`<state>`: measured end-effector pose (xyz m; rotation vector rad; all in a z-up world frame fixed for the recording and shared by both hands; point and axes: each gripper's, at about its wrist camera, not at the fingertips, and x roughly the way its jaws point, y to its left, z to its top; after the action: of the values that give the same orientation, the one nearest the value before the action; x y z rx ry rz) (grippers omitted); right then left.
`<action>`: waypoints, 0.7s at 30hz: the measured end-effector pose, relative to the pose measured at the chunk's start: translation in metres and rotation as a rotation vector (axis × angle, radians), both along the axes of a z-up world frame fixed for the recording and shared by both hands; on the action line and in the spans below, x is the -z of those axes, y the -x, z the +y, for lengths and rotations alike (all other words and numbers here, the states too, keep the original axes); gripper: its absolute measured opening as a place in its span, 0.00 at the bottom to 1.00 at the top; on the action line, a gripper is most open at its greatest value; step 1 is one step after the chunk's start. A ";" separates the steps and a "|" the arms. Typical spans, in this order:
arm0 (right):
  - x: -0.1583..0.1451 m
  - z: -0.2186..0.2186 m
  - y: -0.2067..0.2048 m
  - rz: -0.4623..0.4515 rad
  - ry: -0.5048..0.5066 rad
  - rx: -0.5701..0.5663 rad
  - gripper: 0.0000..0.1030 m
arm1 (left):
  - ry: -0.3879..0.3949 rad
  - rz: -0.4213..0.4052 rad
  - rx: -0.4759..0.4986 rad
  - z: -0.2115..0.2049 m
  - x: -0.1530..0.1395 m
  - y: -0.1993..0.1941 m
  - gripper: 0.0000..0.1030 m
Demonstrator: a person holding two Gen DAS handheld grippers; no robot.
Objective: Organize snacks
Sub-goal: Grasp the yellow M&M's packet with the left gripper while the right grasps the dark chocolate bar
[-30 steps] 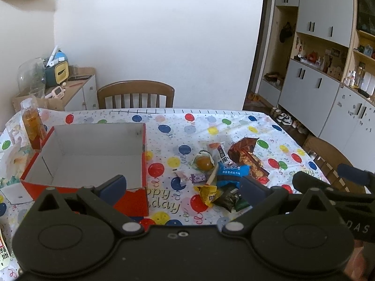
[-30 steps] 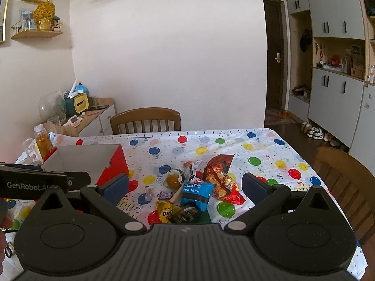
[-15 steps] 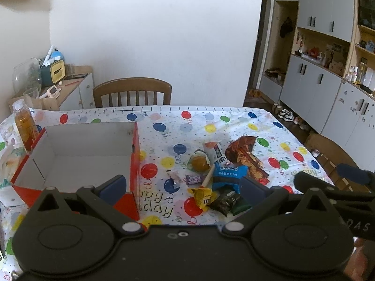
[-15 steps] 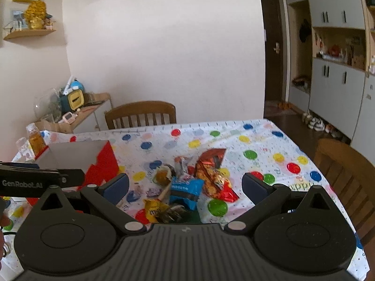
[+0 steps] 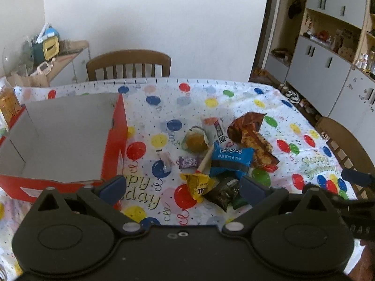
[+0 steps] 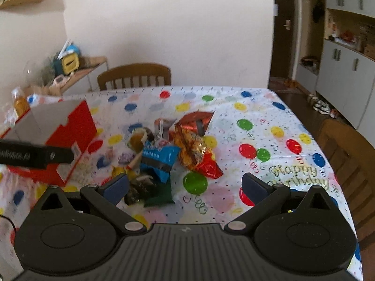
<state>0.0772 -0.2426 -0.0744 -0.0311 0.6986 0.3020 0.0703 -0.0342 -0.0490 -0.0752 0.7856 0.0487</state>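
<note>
Two grippers are hovering over the table (image 5: 234, 89), both with jaws spread wide and gripping nothing. Left gripper (image 5: 182, 186) is sitting near the front edge of the red box (image 5: 117, 140), which is lying open and looking empty on the left. Right gripper (image 6: 185, 185) is hanging just in front of the snack pile (image 6: 164, 154), which is sitting mid-table, right of the box and apart from it. Pile is holding a blue packet (image 5: 232, 159), a yellow packet (image 5: 199, 185), a dark packet (image 5: 225, 192), a big red-brown foil bag (image 5: 250, 138), a round golden sweet (image 5: 195, 141), a small purple candy (image 5: 187, 162) and a stick (image 5: 206, 159) lying across them. Nothing is looking sorted yet, so the step in hand is probably picking a first snack. Risks: wrappers are overlapping, so closing on one is likely dragging or lifting its neighbour too; foil is looking slick and crinkly, so a shallow pinch could be slipping off. The small candy is lying flat on the cloth, so fingers could be snagging the tablecloth (image 6: 281, 117) and bunching it. The stick could be flicking loose pieces away. Both grippers are working close together near the pile, so they could be bumping each other. Right view is blurry, so exact packet edges are hard to tell there.
</note>
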 end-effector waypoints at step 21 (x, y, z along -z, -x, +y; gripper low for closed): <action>0.072 0.066 -0.055 0.107 0.076 -0.321 0.92 | 0.220 0.294 -0.118 0.007 0.078 -0.090 0.74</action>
<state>0.1327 -0.1767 -0.1467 -0.2021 0.8113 0.5876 0.1607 -0.0269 -0.1269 -0.3290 1.0781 0.0864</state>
